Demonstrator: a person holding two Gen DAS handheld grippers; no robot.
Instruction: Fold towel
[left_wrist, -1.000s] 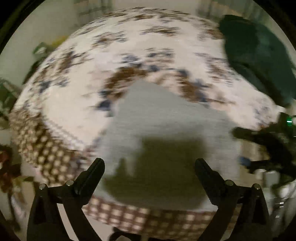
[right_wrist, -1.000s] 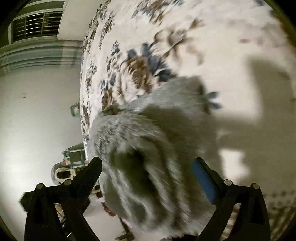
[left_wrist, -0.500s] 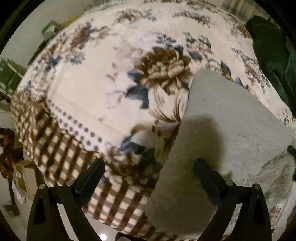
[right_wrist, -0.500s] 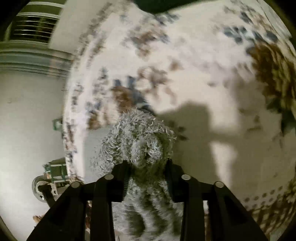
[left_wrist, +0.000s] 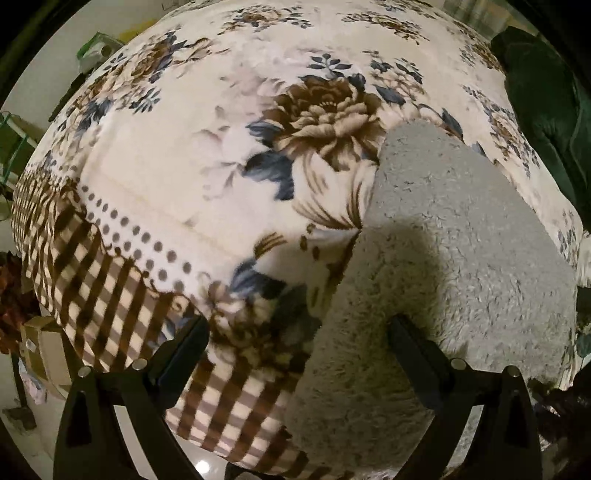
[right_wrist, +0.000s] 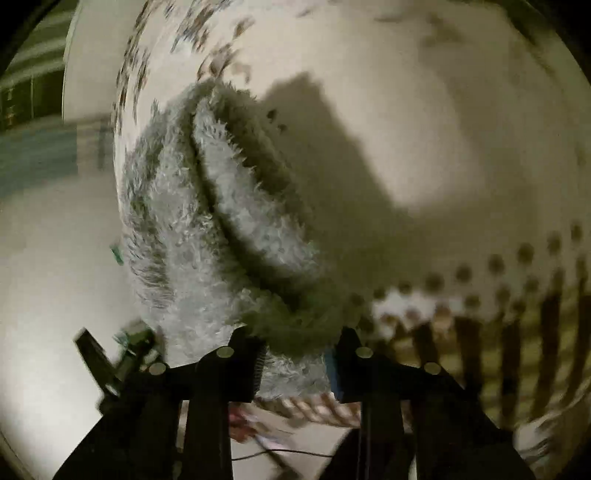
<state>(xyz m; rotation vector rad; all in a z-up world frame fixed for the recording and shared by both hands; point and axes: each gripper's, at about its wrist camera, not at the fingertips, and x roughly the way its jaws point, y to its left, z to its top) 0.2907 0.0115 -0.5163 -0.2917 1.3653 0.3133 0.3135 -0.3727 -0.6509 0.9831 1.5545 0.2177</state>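
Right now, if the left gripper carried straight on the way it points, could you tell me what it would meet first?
Most likely the floral blanket, close to the left edge of the grey towel. The open left gripper straddles that edge, and depth is unclear, so the towel might come first.

Dim, warm indoor light. The left view is fairly sharp, with a hard shadow across the towel (left_wrist: 461, 258). The right view is smeared by motion blur and heavily shadowed. Fisheye bending and dark corners frame both.
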